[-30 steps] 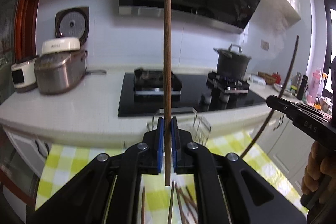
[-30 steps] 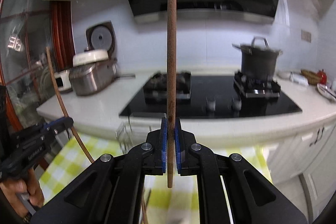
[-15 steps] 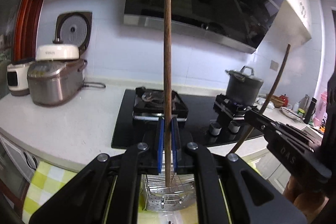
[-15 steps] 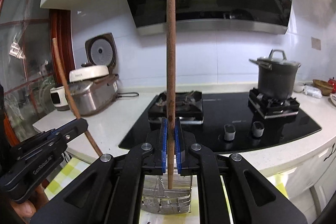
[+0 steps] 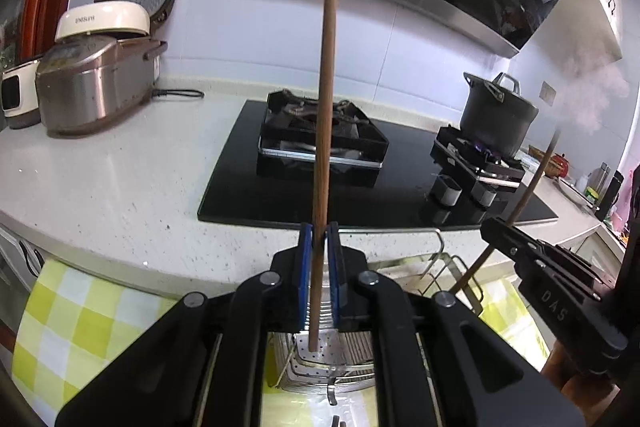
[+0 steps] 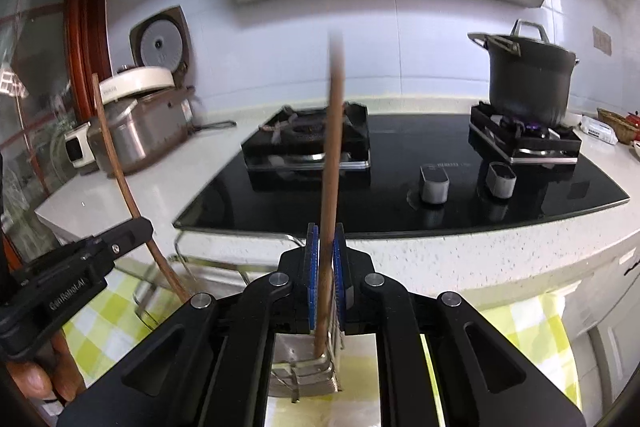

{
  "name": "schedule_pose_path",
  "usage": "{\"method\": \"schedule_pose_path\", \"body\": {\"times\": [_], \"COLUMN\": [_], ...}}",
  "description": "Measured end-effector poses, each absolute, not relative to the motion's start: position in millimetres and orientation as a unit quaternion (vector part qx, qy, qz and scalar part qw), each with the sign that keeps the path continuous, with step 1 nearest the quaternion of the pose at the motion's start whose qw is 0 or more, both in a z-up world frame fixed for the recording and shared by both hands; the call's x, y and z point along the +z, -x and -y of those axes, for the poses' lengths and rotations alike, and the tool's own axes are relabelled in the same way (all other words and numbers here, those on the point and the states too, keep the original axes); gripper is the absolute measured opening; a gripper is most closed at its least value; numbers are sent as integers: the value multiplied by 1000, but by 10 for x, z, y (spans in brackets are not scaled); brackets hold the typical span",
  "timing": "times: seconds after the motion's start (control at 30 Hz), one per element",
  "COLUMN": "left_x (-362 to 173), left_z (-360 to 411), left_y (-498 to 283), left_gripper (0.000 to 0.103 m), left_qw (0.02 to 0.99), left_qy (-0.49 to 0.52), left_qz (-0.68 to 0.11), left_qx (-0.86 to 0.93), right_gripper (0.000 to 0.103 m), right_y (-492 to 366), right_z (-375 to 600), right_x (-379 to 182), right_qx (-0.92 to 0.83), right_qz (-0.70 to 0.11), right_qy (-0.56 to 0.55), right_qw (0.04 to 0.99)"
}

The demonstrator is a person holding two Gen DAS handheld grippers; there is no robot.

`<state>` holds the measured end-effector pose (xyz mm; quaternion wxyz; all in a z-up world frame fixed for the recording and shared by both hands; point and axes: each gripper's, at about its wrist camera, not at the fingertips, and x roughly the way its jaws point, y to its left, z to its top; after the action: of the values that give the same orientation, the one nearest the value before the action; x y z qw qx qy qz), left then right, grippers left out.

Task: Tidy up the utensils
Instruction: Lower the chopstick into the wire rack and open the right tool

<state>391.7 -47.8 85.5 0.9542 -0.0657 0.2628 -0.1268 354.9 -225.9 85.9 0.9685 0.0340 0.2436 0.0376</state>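
Observation:
My left gripper [image 5: 319, 247] is shut on a brown wooden chopstick [image 5: 325, 131], held upright with its lower tip just over a steel utensil basket [image 5: 320, 363]. My right gripper [image 6: 326, 251] is shut on a second wooden chopstick [image 6: 332, 163], also upright but blurred, its lower end inside the same basket [image 6: 304, 367]. Each gripper shows at the edge of the other's view: the right one [image 5: 520, 247] with its chopstick, the left one [image 6: 100, 247] with its own.
The basket stands on a yellow checked cloth [image 5: 68, 315] below a white counter edge [image 5: 120, 211]. Behind are a black gas hob [image 5: 360, 171], a dark pot [image 5: 496, 115] on a lit burner, rice cookers [image 5: 92, 83] at left, and a wire rack [image 6: 192, 267].
Both grippers have dropped and tilted down. The chopsticks' lower tips have come down to the basket, which now shows more fully between the fingers. The right chopstick is moving.

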Motion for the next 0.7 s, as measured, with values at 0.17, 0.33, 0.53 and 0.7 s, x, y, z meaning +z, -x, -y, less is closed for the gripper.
{"method": "schedule_pose_path", "body": {"times": [0.17, 0.33, 0.53, 0.7], "left_x": [820, 885, 937, 945], "left_z": [443, 378, 293, 216], "left_y": [-3877, -3747, -3361, -2891], "left_gripper": [41, 46, 55, 62], "left_qw": [954, 956, 962, 966], "left_qy": [70, 72, 67, 59], "left_qz": [-263, -258, -242, -231], "left_qx": [-125, -120, -106, -99], "right_gripper": [47, 66, 67, 69], "right_y": [-3548, -3365, -2977, -2456], "right_z": [2314, 2354, 2465, 2504], "right_x": [832, 927, 964, 896], "right_qx": [22, 5, -25, -37], "right_qz": [-252, -221, -204, -194], "right_qy": [-37, -22, -31, -40], "right_qw": [967, 975, 978, 979]}}
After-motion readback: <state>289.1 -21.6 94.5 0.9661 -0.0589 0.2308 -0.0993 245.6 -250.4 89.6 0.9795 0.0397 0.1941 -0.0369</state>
